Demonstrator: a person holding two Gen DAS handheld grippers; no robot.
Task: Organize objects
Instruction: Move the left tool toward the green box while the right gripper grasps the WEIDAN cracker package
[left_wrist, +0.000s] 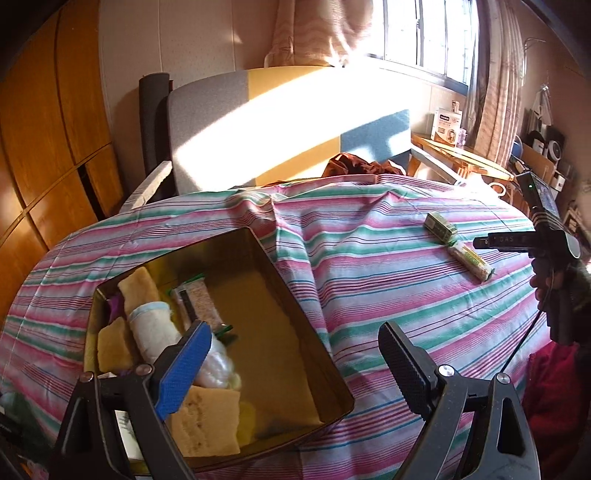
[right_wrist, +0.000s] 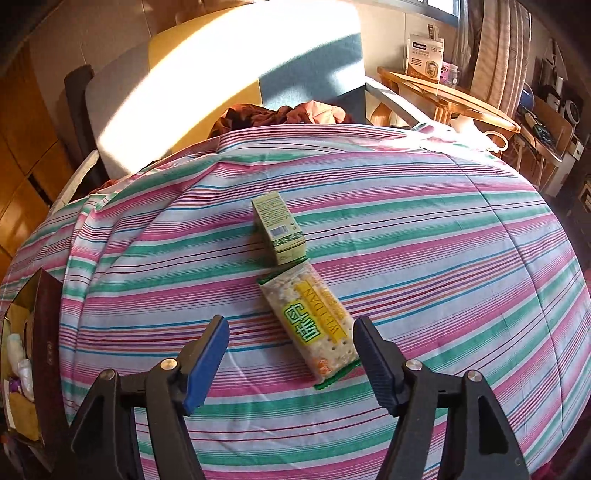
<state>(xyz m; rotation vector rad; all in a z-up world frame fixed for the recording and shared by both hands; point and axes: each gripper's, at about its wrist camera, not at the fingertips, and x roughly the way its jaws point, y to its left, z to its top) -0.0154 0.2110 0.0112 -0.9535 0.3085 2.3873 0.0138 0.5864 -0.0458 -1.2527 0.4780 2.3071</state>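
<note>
My right gripper (right_wrist: 290, 363) hangs spread and empty over the cracker pack (right_wrist: 312, 325); close askew and the wrapper slips. Beyond, touching it, the green carton (right_wrist: 279, 229) could get knocked. My left gripper (left_wrist: 291, 363), spread, waits over the box (left_wrist: 280, 295).

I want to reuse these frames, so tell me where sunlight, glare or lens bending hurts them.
Left wrist view: sunlight washes out the sofa back and window; the box interior is shadowed but readable. Right wrist view: the same sofa glare; the cracker packet is sharp; the striped cloth bulges from fisheye.
</note>
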